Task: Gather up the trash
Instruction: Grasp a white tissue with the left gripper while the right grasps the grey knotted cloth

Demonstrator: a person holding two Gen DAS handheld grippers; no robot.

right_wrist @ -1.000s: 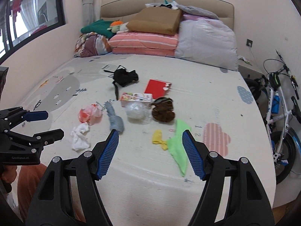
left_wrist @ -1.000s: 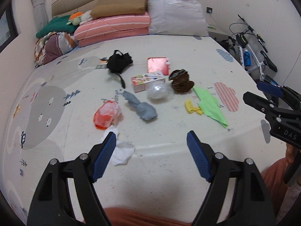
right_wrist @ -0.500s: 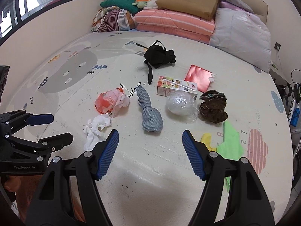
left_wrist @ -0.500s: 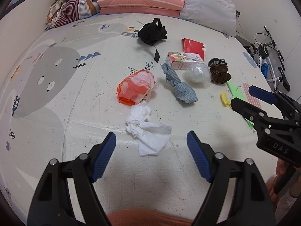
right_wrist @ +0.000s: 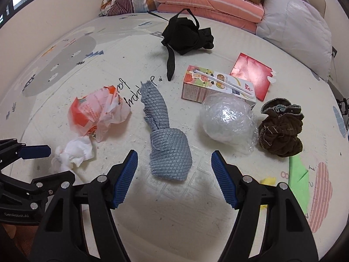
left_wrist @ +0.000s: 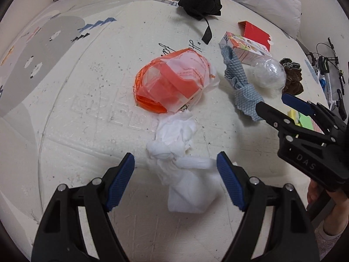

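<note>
Both grippers hang over the printed play mat point(right_wrist: 65, 69) that covers the floor, each pointing steeply down at the scattered trash. The left gripper point(left_wrist: 175, 180) is released, its blue pads spread wide with the crumpled white tissue point(left_wrist: 178, 152) lying on the mat between them, neither pad pressing on it. Just beyond the tissue, touching its far end, sits the orange and white plastic bag point(left_wrist: 172, 83). The right gripper point(right_wrist: 174, 178) is also released, jaws apart over the near end of the twisted grey cloth point(right_wrist: 168, 144), which lies flat on the mat and is not gripped. To the right of the cloth is a ball of clear plastic wrap point(right_wrist: 226, 120), resting against a small drink carton point(right_wrist: 216, 87) with a straw on top, and behind that a red foil sheet point(right_wrist: 250, 76). A dark brown bundle point(right_wrist: 281, 131), perhaps cloth, though it is hard to be sure, sits just beside the plastic ball. A green sheet point(right_wrist: 297, 181) and a yellow scrap point(right_wrist: 267, 181) lie nearer, on the right. Farther back a black bundle with straps point(right_wrist: 187, 35) lies alone, and folded bedding point(right_wrist: 209, 6) is stacked along the wall.
</note>
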